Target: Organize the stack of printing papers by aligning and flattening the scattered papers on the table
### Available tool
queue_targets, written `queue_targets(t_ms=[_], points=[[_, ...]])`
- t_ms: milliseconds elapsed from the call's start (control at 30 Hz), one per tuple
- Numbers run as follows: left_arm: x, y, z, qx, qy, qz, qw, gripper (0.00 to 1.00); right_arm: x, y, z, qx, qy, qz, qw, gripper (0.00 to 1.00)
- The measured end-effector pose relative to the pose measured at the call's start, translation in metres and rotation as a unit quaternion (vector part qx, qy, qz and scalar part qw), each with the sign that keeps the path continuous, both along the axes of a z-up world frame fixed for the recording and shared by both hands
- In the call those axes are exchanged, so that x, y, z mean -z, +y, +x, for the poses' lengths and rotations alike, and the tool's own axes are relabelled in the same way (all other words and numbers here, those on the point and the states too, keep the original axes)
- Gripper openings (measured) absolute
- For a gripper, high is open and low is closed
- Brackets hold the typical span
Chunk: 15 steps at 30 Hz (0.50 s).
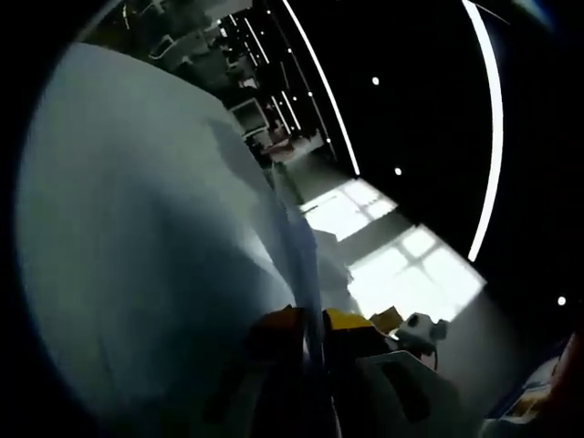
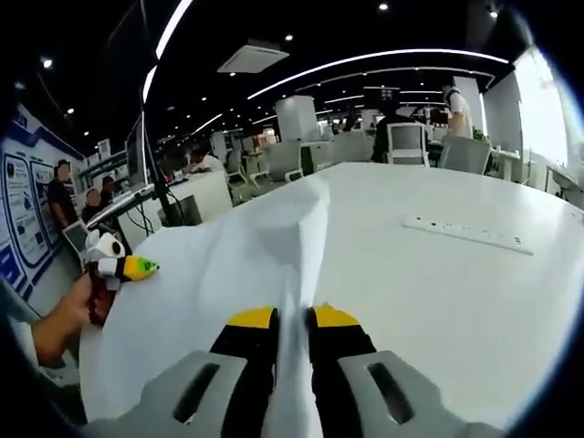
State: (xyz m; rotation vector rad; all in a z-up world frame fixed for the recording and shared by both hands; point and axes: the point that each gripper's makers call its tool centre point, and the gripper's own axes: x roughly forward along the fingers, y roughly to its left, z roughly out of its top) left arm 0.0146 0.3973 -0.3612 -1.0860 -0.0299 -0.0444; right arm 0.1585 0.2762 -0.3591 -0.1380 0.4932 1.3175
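Observation:
A stack of white printing papers (image 2: 265, 246) is held up off the white table (image 2: 456, 301), bowed and creased along its middle. My right gripper (image 2: 292, 319) is shut on its near edge, the sheet pinched between the yellow-tipped jaws. In the left gripper view the papers (image 1: 155, 228) rise as a broad pale sheet on the left, and my left gripper (image 1: 313, 321) is shut on their thin edge. The left gripper (image 2: 123, 267) also appears at the far left of the right gripper view, held by a hand (image 2: 59, 319). The right gripper (image 1: 411, 328) shows low at the right.
A white power strip (image 2: 465, 234) lies on the table to the right. Office chairs (image 2: 406, 143), desks and several people stand beyond the far edge. The left gripper view tilts up toward a dark ceiling with light strips (image 1: 493, 119).

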Motion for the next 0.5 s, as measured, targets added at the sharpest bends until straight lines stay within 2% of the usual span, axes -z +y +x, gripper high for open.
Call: queue_targets(t_ms=[233,500], points=[[0.0000,-0.0008,-0.0001,0.000,0.000,-0.001,1.0000,0.12,-0.0021,0.0017,-0.0022,0.000,0.001,0.005,1.0000,0.10],[-0.0003,-0.0004,-0.0005,-0.001,-0.001,0.002,1.0000,0.12,0.0027,0.0041,-0.0085,-0.009,-0.003,-0.006,0.9999,0.10]])
